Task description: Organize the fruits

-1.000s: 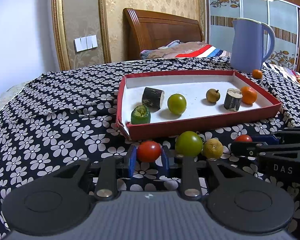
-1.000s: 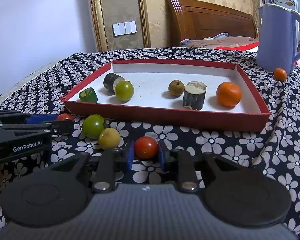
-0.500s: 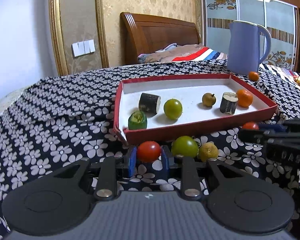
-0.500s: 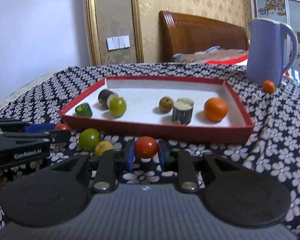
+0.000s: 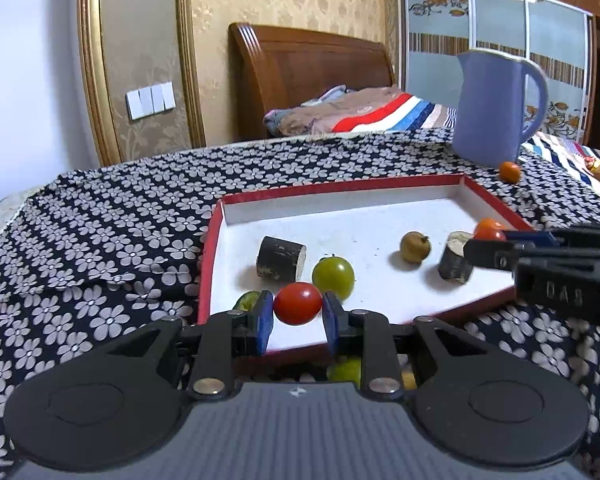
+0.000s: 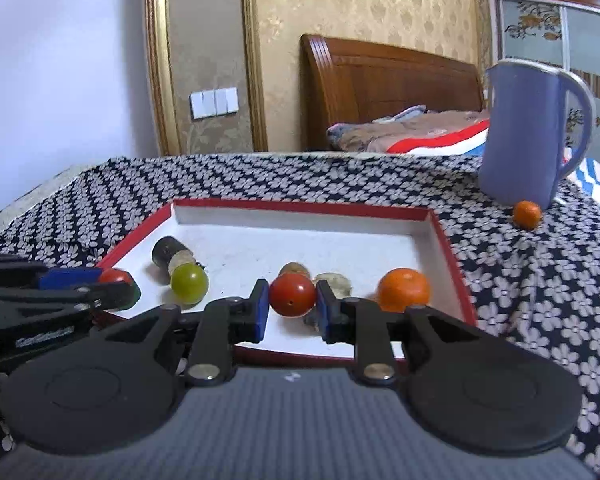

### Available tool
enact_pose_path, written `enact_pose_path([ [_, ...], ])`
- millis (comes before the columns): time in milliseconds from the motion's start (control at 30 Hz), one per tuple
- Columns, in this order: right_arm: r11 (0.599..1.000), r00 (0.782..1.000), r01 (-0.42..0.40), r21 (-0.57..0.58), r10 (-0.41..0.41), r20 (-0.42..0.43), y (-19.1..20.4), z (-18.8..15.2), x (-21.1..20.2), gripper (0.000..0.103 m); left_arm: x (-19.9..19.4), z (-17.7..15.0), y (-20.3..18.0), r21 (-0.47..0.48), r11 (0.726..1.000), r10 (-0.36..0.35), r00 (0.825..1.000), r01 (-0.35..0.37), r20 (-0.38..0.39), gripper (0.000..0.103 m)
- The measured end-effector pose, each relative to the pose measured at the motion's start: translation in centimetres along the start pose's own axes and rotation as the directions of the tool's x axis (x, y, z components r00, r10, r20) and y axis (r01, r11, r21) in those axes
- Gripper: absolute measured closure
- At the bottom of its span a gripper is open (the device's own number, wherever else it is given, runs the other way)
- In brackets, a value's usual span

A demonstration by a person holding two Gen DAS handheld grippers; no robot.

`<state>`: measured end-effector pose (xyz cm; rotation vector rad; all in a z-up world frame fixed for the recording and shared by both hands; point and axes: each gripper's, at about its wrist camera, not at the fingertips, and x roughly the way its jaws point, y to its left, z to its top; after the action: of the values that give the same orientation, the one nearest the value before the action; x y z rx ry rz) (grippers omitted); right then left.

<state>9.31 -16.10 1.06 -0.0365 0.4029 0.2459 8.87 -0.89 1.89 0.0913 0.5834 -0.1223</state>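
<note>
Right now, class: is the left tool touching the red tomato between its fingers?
Touching. The left wrist view shows the left tool with both blue pads pressed against the red tomato, no gap on either side.

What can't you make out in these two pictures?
- Left wrist view: the green fruit and yellow fruit on the cloth, mostly hidden behind the left claw.
- Right wrist view: the brown fruit and cut log in the tray, partly behind the right claw and its tomato.

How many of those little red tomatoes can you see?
2. One small round red tomato is clamped in the left gripper, the other red tomato in the right gripper, both above the red-rimmed tray. Others may be hidden.
</note>
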Motion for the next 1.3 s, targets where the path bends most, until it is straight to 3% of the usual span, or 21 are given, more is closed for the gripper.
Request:
enact_pose_path([
  [133,1.000,0.999,-0.005,0.000,0.005,-0.035,0.6,-0.1,2.1,0.079,2.4,0.6,0.2,-0.010,1.000,0.009,0.999,-0.009,-0.031,0.077],
  [433,1.000,0.996,-0.006,0.023,0.008,-0.091,0.9,-0.7,5.3,0.079,3.8,1.4,-0.2,0.000,1.000,0.008,1.000,-0.008,-0.014,0.077],
  [767,0.999,0.995,-0.018,0.048,0.022,-0.093,0.6,-1.0,5.6,0.075,3.7,0.9,-0.2,-0.001,1.000,-0.002,1.000,0.002,0.002,0.077],
  [867,0.998,0.995,-0.030,0.049,0.034,-0.089,0.6,-1.0,5.5,0.059,3.5,0.8,-0.1,-0.005,1.000,-0.018,1.000,0.018,0.003,0.072],
  [900,0.998,0.996,-0.027,0.051,0.032,-0.084,0.7,-1.0,5.4,0.055,3.4,0.7,0.0,-0.008,1.000,-0.028,1.000,0.028,0.003,0.064],
  [933,0.998,0.997,-0.022,0.053,0.026,-0.076,0.7,-1.1,5.3,0.055,3.3,0.7,0.0,-0.007,1.000,-0.031,1.000,0.031,0.006,0.056],
  [1033,0.998,0.998,-0.014,0.055,0.018,-0.068,0.5,-1.0,5.1,0.055,2.9,0.5,-0.2,0.000,1.000,-0.003,1.000,0.002,0.025,0.046],
  [1233,0.998,0.998,-0.017,0.064,0.021,-0.059,0.4,-1.2,5.0,0.053,2.5,0.3,0.3,-0.020,1.000,0.005,0.999,-0.004,0.032,0.045],
  [1300,0.997,0.999,-0.018,0.075,0.021,-0.049,0.3,-1.3,4.8,0.046,2.4,0.1,0.6,-0.031,0.999,0.009,1.000,-0.009,0.028,0.045],
])
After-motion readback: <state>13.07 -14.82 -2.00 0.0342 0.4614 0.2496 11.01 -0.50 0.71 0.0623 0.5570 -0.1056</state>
